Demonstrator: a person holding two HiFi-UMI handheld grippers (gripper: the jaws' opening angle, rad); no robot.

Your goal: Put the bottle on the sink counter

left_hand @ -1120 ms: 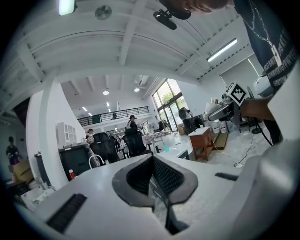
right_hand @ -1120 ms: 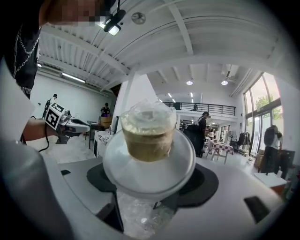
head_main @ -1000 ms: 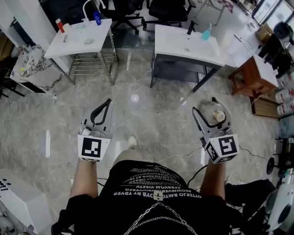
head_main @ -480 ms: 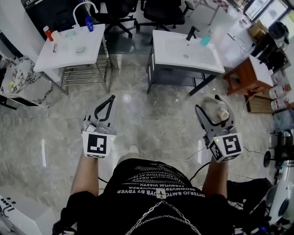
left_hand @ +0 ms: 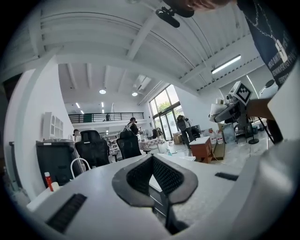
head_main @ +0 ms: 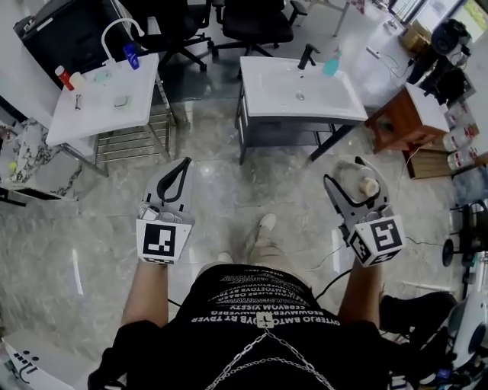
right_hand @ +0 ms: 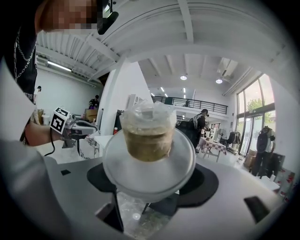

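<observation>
My right gripper point(head_main: 351, 169) is shut on a clear bottle point(head_main: 357, 185) with a tan cap, held lying along the jaws above the marble floor. In the right gripper view the bottle point(right_hand: 149, 140) fills the middle, cap end pointing away, with the dark pads pressing on its sides. My left gripper point(head_main: 184, 164) is shut and holds nothing; its tips meet in the left gripper view point(left_hand: 152, 161). Ahead stands a white sink counter point(head_main: 267, 84) with a black tap point(head_main: 307, 55). A second white sink counter point(head_main: 103, 107) stands to the far left.
A teal bottle point(head_main: 331, 65) stands by the black tap. The left counter carries a blue bottle point(head_main: 132, 55), a red one point(head_main: 60, 75) and a white tap. Office chairs point(head_main: 255, 19) stand behind the sinks. A wooden table point(head_main: 396, 122) and cables are at the right.
The person has walked forward, so both sink counters have drawn closer. A foot has stepped ahead between the grippers. Both grippers keep their pose and the bottle stays gripped.
</observation>
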